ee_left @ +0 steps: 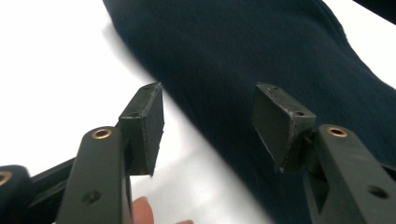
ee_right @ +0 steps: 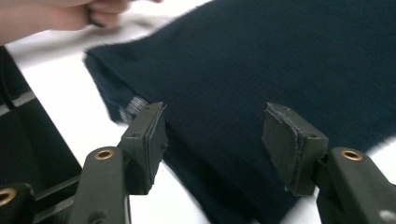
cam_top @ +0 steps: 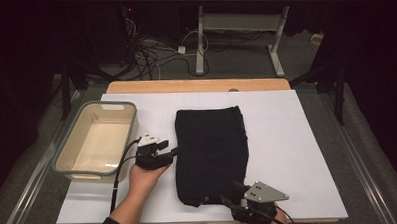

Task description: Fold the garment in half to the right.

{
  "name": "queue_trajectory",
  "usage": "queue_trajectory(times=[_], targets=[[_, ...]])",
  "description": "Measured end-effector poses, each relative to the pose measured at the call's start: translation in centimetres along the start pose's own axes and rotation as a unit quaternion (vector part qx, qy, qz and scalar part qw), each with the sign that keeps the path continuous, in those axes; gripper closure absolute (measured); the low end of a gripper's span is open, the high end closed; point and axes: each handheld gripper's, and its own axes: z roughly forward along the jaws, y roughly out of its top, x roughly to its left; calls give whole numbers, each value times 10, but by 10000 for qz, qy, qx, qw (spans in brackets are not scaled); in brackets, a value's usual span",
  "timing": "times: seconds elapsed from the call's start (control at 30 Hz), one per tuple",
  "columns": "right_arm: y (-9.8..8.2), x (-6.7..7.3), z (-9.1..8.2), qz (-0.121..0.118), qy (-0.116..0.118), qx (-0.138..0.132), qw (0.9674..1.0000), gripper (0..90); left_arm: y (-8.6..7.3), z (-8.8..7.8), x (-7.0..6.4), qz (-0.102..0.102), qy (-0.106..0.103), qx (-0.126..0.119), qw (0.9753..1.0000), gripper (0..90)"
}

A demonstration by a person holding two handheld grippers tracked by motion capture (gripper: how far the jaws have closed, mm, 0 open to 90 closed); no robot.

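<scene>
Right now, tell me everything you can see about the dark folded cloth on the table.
The cloth is dark navy, almost black, soft and knit-looking. It lies flat, folded into a tall rectangle in the middle of the white board, with a slightly ragged right edge. A small pale tag shows at its near edge in the right gripper view. The bin stands apart on its left. The left claw sits open at its left edge, the right claw open at its near edge; neither pinches it.

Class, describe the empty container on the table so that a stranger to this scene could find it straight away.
Start at the white table top and go to its left edge. There, left of the folded dark garment, sits the bin: a pale, grey-rimmed rectangular tub, the one hollow, rigid thing there.
</scene>
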Motion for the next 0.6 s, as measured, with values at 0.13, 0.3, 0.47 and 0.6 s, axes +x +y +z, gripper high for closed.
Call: queue_trajectory(times=[0.13,0.3,0.47,0.6], targets=[[-14,-14,-10,84,-87,-6,9999,412,-21,-16,-9,182,-42,12,9998,422],[-27,-23,-17,176,-123,120,9997,413,-43,-39,-22,383,-61,81,9992,389],[-25,-21,-14,121,-132,198,9996,412,-54,-51,-37,525,-291,78,9982,339],[-25,-19,-8,61,-72,369,9993,403,-57,-58,-55,561,-623,-40,9965,242]])
